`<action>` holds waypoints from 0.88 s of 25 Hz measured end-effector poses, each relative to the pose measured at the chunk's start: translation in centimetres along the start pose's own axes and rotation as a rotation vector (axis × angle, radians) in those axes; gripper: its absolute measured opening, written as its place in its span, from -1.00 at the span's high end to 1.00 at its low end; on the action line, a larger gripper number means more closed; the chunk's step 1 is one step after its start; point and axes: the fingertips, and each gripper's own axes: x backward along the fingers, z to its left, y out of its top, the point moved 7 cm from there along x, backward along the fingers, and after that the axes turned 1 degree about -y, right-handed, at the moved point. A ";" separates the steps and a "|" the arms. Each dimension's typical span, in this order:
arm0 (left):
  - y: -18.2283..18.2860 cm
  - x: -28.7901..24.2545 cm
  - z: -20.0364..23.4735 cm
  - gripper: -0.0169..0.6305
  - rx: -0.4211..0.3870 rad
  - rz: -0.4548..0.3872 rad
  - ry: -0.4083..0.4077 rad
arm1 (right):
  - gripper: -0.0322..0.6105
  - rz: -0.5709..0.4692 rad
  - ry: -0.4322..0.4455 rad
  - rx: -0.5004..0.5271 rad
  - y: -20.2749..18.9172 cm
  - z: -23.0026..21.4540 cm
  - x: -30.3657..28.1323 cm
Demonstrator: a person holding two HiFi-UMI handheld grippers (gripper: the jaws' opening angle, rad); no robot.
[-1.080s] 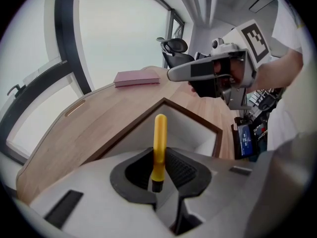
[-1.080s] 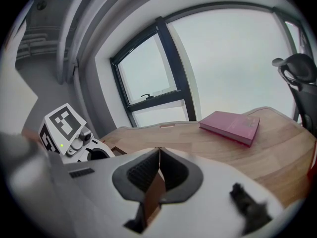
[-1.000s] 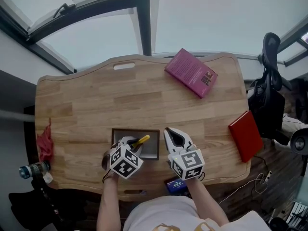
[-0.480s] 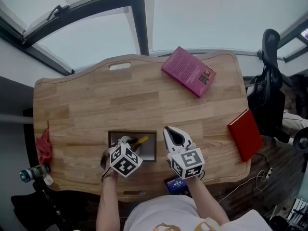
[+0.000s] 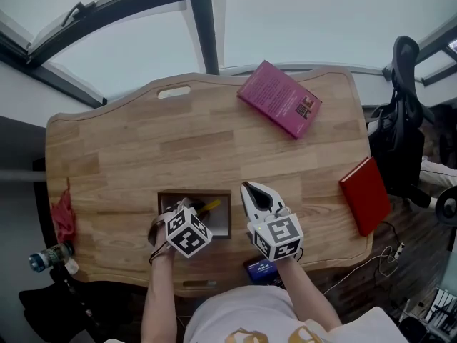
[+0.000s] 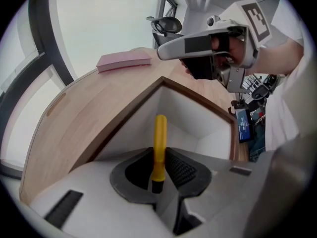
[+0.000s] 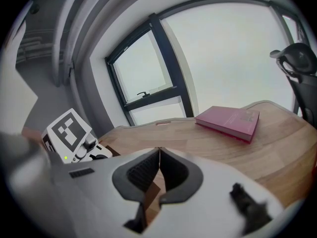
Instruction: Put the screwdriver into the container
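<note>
Yellow screwdriver (image 6: 159, 140), white container (image 6: 190, 114)

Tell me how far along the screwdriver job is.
Done: the screwdriver is picked up, with the left gripper shut on it. In hand: its yellow handle points into the open container, with the gripper at the container's edge. Left: let it go inside; the jaws have not yet released it. The right gripper is shut on nothing, beside the container.

No text, label or number can be read.
</note>
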 end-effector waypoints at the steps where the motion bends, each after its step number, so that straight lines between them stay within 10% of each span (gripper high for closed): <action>1: 0.0 -0.1 0.0 0.70 -0.002 0.004 -0.002 | 0.80 0.000 -0.001 0.000 0.0 0.0 -0.1; 22: -0.2 -1.2 0.2 0.66 -0.009 0.079 -0.051 | 0.80 0.006 -0.015 -0.012 0.0 -0.9 -0.3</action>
